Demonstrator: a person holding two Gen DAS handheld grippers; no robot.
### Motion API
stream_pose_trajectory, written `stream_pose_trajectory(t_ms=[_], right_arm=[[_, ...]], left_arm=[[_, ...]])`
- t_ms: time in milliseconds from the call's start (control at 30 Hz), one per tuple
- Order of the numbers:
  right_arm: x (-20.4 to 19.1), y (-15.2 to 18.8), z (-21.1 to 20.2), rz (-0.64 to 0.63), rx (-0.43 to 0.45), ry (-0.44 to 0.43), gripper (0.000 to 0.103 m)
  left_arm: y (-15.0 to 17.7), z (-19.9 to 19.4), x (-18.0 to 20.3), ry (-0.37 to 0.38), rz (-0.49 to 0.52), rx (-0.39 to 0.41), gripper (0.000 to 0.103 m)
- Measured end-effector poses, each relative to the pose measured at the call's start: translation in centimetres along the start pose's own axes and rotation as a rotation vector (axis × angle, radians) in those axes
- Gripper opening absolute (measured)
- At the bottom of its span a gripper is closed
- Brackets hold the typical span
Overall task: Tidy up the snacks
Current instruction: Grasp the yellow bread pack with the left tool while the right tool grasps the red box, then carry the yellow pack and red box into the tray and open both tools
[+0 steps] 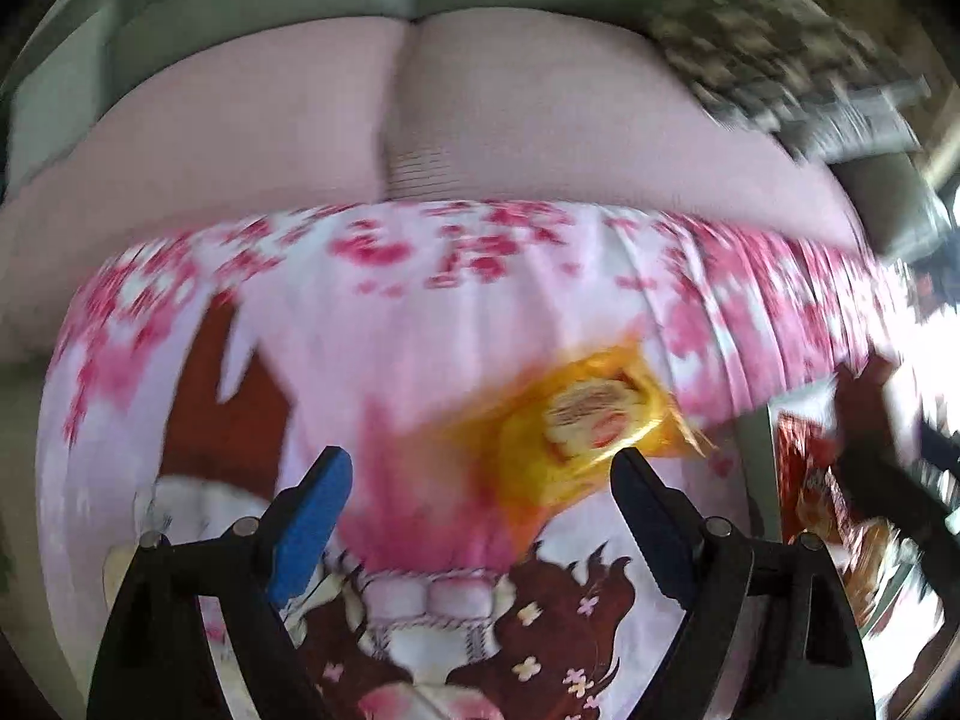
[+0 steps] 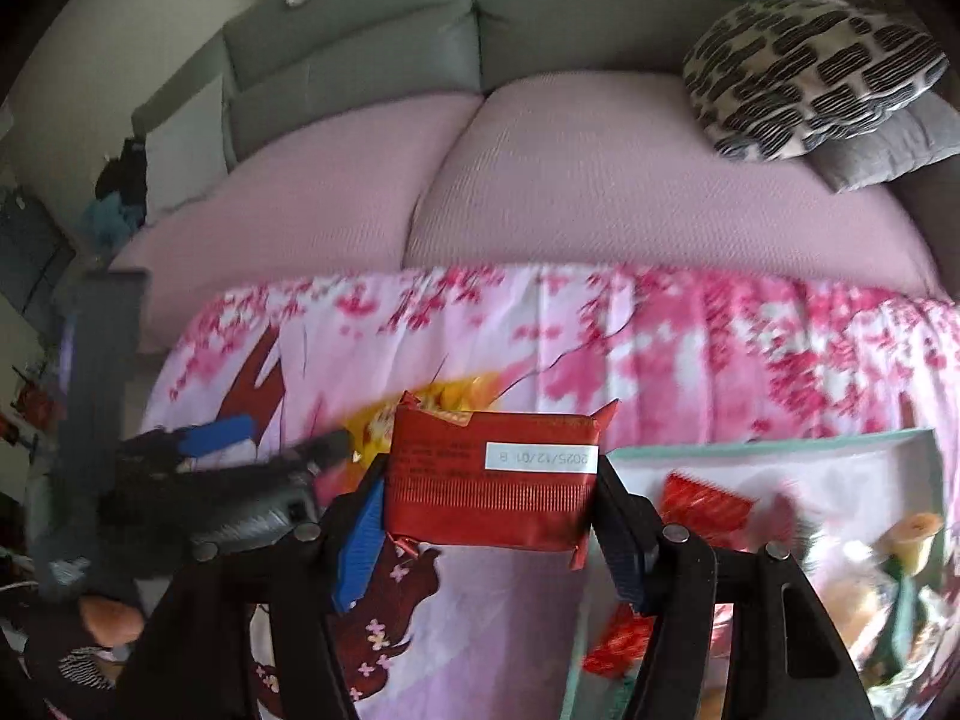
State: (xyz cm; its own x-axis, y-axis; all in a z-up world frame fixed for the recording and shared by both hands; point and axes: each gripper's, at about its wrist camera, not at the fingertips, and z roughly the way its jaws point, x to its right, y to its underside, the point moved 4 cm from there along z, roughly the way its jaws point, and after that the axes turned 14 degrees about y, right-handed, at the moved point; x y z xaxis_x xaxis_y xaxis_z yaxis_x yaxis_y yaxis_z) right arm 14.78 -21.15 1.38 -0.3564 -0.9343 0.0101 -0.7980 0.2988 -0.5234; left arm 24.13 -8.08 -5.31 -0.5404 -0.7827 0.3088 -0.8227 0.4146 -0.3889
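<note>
My right gripper (image 2: 489,501) is shut on a red snack packet (image 2: 489,489) with a white date label, held above the pink flowered cloth (image 2: 690,360). My left gripper (image 1: 480,474) is open over the same cloth (image 1: 390,348). A yellow snack packet (image 1: 576,420) lies blurred on the cloth just ahead of its right finger, not held. The yellow packet (image 2: 432,405) also shows in the right wrist view behind the red one, with the left gripper (image 2: 279,435) beside it.
A light green tray (image 2: 750,450) with several red and other snacks (image 2: 702,498) stands at the right. More red packets (image 1: 822,480) show at the right in the left wrist view. A pink sofa seat (image 2: 570,192) and a patterned cushion (image 2: 804,66) lie behind.
</note>
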Motion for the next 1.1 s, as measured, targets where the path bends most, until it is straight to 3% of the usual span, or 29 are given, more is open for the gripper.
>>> stream_pose_trajectory(t_ms=[233, 333, 567, 833, 1100], right_arm=[[5.2, 0.0, -0.7, 0.097, 0.007, 0.042, 0.066], [7.1, 0.7, -0.6, 0.144, -0.010, 0.040, 0.066], [10.8, 2.5, -1.0, 0.236, -0.016, 0.042, 0.066], [14.6, 5.0, -1.9, 0.365, -0.016, 0.051, 0.066], [18.0, 8.0, -2.6, 0.489, -0.029, 0.064, 0.066]], left_arm=[[-1.1, 3.2, 3.0, 0.006, 0.191, -0.094, 0.087], [-1.5, 4.6, 3.5, 0.014, 0.204, -0.129, 0.072], [-1.9, 5.5, 3.0, 0.073, 0.111, -0.110, 0.054], [-0.2, 4.0, 1.7, 0.131, -0.101, 0.022, 0.048], [3.6, 1.0, 4.7, 0.315, -0.282, 0.177, 0.046]])
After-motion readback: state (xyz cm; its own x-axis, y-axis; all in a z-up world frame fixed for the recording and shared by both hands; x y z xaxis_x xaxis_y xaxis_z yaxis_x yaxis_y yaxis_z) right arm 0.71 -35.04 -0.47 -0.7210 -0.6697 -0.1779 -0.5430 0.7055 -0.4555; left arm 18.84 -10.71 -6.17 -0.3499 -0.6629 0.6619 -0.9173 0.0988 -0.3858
